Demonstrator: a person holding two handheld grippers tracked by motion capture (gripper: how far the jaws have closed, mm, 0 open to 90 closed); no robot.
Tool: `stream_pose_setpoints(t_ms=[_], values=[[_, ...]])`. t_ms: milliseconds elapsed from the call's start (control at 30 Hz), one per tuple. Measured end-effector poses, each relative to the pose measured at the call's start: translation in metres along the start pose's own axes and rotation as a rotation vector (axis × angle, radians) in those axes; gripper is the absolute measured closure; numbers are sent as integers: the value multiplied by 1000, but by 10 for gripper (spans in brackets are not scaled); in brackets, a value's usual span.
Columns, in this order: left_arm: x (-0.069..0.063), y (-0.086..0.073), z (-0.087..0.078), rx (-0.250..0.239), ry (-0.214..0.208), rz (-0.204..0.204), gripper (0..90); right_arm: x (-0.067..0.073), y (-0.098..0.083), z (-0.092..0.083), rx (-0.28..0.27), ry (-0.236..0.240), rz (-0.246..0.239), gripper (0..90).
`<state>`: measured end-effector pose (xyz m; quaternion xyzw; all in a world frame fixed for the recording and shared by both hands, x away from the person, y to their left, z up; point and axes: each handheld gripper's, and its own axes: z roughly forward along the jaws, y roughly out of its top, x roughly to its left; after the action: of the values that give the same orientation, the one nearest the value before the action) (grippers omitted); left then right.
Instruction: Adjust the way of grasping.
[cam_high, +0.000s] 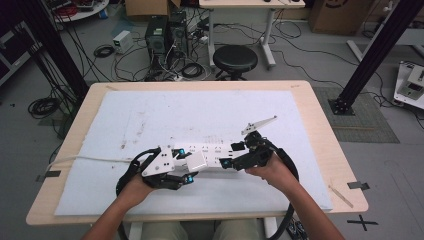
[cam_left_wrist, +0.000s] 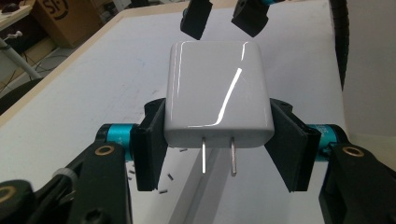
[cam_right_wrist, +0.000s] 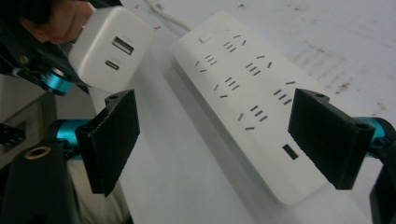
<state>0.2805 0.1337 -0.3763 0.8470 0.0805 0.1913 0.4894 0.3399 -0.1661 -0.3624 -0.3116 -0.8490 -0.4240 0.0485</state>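
A white power strip (cam_high: 212, 149) lies across the middle of the white mat, with several sockets on its top face (cam_right_wrist: 243, 88). My left gripper (cam_high: 186, 165) is shut on a white plug-in charger (cam_high: 196, 161), just in front of the strip's left end. In the left gripper view the pads (cam_left_wrist: 150, 144) press the charger (cam_left_wrist: 217, 93) on both sides, and its two metal prongs (cam_left_wrist: 219, 158) stick out toward the camera. My right gripper (cam_high: 231, 155) stands open over the strip's right part, its jaws (cam_right_wrist: 215, 121) wide apart. The charger's USB face (cam_right_wrist: 112, 51) is at the upper left of that view.
The white mat (cam_high: 150, 115) covers most of the wooden table (cam_high: 320, 125). The strip's white cable (cam_high: 90, 159) runs off to the left edge. A black stool (cam_high: 235, 59) and computer boxes (cam_high: 157, 32) with loose cables stand on the floor beyond the far edge.
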Motion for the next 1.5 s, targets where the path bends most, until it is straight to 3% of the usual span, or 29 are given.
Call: stream_pose_setpoints(t_ms=[267,733,933,1100,1233,1500], values=[[-2,3,6,-6,-13,31,427,1,1,4,-6,84,72,181],[-3,6,19,-3,-26,69,426,1,0,9,-12,178,122,193],[-3,8,23,-15,-36,67,426,0,-3,11,-6,250,186,200],[-4,8,26,-22,-48,65,426,-1,-3,17,-3,309,220,245],[-6,6,29,-26,-53,60,426,-2,-2,23,17,330,233,268],[-9,7,32,-31,-67,77,426,-11,-9,35,51,450,311,411]])
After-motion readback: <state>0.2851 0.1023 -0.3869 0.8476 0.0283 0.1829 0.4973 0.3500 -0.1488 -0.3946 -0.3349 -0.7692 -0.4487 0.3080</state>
